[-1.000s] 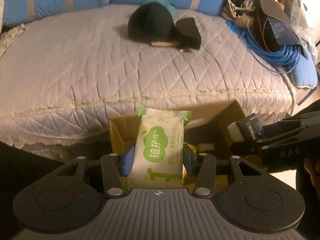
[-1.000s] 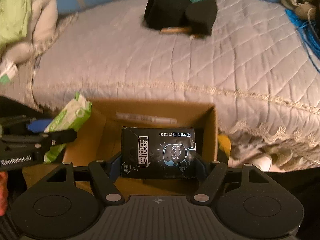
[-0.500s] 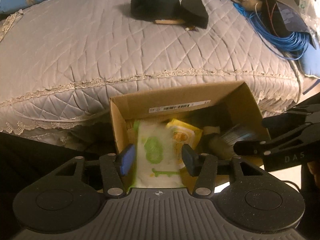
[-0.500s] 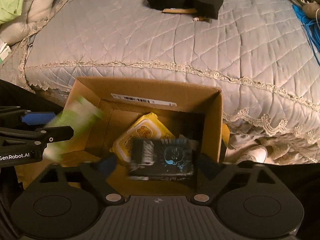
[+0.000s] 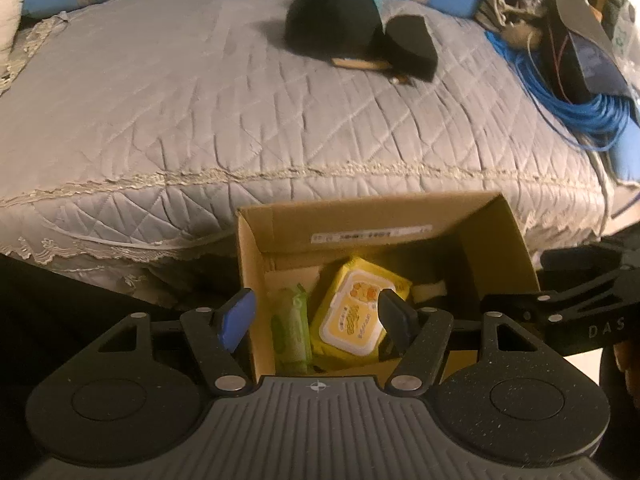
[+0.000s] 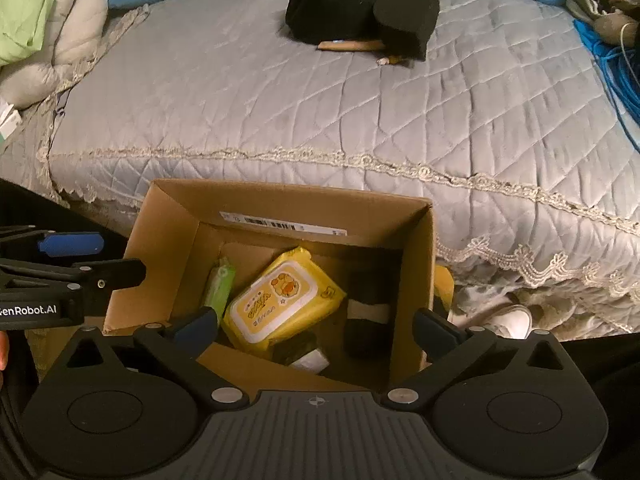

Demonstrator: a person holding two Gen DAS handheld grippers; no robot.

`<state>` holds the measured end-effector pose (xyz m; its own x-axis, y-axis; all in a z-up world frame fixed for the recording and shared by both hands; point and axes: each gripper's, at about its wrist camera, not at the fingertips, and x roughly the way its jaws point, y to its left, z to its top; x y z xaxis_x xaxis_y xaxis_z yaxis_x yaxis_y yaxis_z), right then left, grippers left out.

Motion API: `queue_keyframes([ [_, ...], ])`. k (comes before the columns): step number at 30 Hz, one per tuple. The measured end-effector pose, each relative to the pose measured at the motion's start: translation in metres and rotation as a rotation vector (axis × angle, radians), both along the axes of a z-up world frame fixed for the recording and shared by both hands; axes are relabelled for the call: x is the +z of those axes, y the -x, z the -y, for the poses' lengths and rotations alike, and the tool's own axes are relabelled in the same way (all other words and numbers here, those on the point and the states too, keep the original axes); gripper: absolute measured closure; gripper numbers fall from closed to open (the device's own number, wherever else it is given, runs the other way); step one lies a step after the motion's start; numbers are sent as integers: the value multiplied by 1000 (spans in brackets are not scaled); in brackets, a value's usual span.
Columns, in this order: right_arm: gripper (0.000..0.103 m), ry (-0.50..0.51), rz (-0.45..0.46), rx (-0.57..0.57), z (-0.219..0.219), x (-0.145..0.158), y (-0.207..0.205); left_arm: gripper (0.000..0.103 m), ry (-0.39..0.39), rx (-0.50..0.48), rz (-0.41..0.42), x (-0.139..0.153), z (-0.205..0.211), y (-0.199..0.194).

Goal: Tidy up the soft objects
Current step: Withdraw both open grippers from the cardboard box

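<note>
both hand-held grippers (image 5: 316, 312) (image 6: 316, 326) — agape, empty

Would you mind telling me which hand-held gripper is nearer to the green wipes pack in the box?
Left. The left hand-held gripper hangs above the green wipes pack; the right hand-held gripper sits farther right.

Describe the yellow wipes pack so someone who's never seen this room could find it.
Find the open cardboard box against the front edge of the grey quilted bed. The yellow wipes pack lies mid-box, right of a slim green pack; only it has a white lid with a duck cartoon.
</note>
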<state>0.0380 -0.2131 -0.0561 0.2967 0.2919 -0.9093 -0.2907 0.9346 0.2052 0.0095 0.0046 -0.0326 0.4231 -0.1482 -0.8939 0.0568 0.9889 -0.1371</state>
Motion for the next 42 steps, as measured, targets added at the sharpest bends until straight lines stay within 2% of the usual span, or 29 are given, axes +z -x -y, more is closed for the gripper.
queue_keyframes([
  [7, 0, -9, 20, -31, 4, 4, -2, 36, 16, 69, 41, 5, -8, 0],
  [14, 0, -9, 25, -76, 11, 4, -9, 34, 24, 123, 11, -1, -17, -8],
  [20, 0, -7, 41, -140, 27, -1, -32, 34, 8, 143, 1, -3, -22, -21],
  [25, 0, 11, 29, -165, 39, -14, -50, 34, -14, 136, -53, -17, -27, -40],
  [29, 0, -1, -6, -161, 44, -30, -62, 34, 38, 119, -135, -38, -30, -58],
  [32, 0, -63, -52, -170, 45, -40, -70, 34, 138, 133, -201, -53, -36, -68],
  [33, 0, -83, -63, -169, 45, -42, -72, 34, 143, 136, -205, -55, -35, -70],
  [37, 0, -171, -99, -163, 40, -47, -79, 34, 106, 89, -160, -54, -25, -74],
  [42, 0, -152, -90, -163, 32, -46, -81, 34, 81, 72, -139, -56, -21, -78],
])
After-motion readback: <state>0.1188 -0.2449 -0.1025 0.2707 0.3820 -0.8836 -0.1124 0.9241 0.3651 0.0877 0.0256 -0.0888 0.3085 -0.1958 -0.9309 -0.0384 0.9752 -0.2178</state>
